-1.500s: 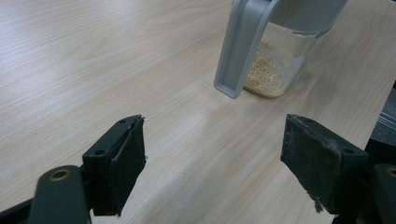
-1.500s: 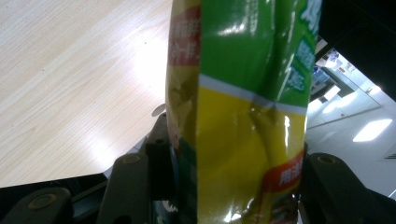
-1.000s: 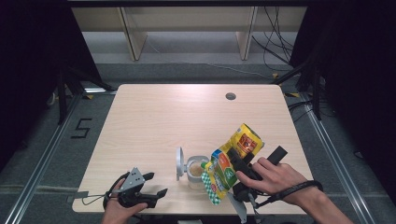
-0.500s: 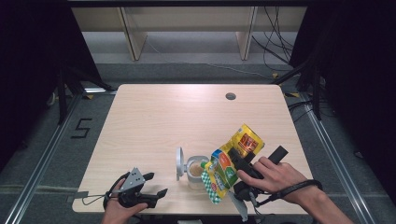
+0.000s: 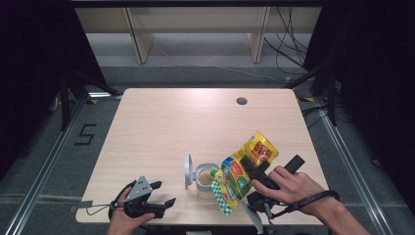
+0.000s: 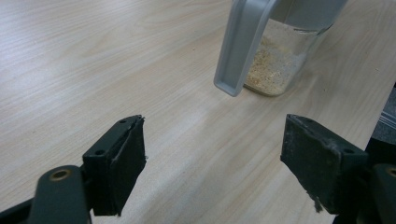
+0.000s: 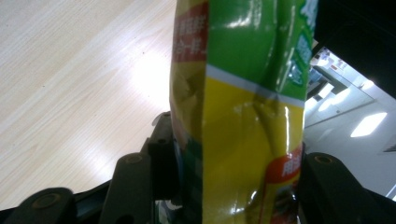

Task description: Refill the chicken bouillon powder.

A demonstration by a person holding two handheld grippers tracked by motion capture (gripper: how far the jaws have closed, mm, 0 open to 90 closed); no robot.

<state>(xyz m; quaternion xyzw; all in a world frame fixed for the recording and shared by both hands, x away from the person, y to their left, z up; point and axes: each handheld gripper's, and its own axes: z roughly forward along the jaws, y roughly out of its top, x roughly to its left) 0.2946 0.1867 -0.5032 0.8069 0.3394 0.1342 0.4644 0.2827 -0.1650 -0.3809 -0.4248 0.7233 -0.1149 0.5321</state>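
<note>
No shift; pouch (image 5: 243,172) over jar (image 5: 205,179), near edge

We see a pale wooden surface (image 5: 166,127) with a small round grommet hole (image 5: 241,101) at about one o'clock from its middle. Beyond its far edge, at twelve o'clock, light wooden shelf legs (image 5: 139,34) stand on grey floor. Black cables (image 5: 286,46) trail at two o'clock. A floor mark "5" (image 5: 84,134) lies at nine o'clock.
</note>
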